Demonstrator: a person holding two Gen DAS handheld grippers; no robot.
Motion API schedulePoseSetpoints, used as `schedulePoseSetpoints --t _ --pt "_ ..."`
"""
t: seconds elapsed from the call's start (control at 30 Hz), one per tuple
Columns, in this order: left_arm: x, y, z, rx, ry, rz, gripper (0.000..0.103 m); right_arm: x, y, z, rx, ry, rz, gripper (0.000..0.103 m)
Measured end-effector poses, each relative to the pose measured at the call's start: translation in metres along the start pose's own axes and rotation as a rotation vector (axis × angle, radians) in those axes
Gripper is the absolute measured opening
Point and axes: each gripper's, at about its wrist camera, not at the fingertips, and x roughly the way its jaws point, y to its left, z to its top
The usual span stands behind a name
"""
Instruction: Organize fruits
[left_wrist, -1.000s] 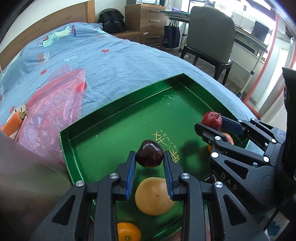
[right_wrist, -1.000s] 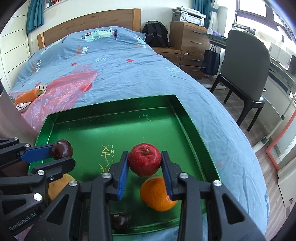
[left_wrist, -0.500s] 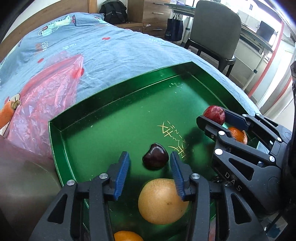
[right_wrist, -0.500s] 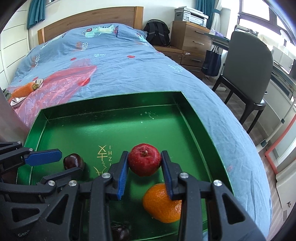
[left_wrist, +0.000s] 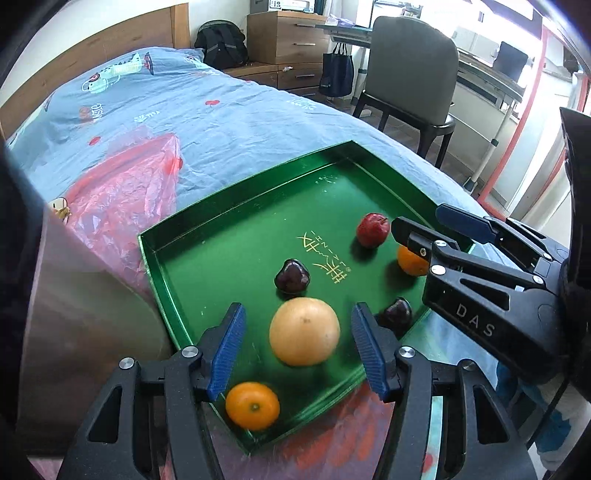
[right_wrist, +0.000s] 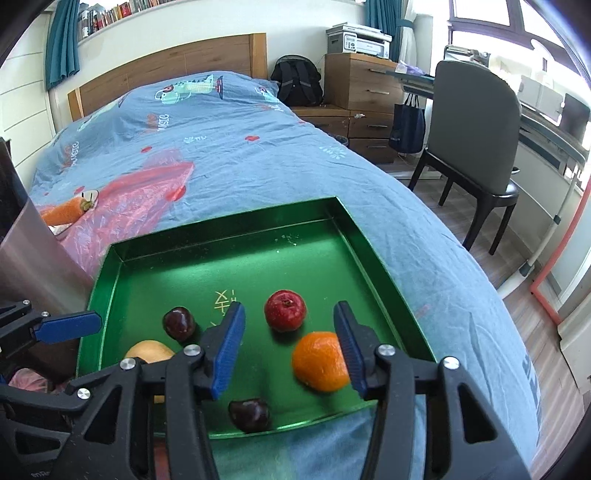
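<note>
6 fruits in tray (left_wrist: 177, 236): apple (right_wrist: 285, 309), 2 plums, 2 oranges, pear (left_wrist: 304, 331). Left claw (left_wrist: 297, 349) and right claw (right_wrist: 288, 347) now released; plum (left_wrist: 291, 276) and apple dropped.

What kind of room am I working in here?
A bedroom, most likely with a study corner: the green tray sits on a bed with a wooden headboard, beside a dresser and desk chair.

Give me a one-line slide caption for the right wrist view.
Open right tool above green tray holding red apple, orange and two dark plums.
</note>
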Motion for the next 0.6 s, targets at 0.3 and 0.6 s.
schedulePoseSetpoints --t 0.3,0.6 --pt "-0.112 0.004 -0.044 0.027 -0.116 -0.004 0.053 -0.104 -0.006 -0.008 0.129 -0.114 0.053 0.081" --pt "-0.234 0.045 -0.102 0.009 -0.244 0.086 0.054 -0.219 0.002 0.0 0.192 -0.229 0.107 0.081"
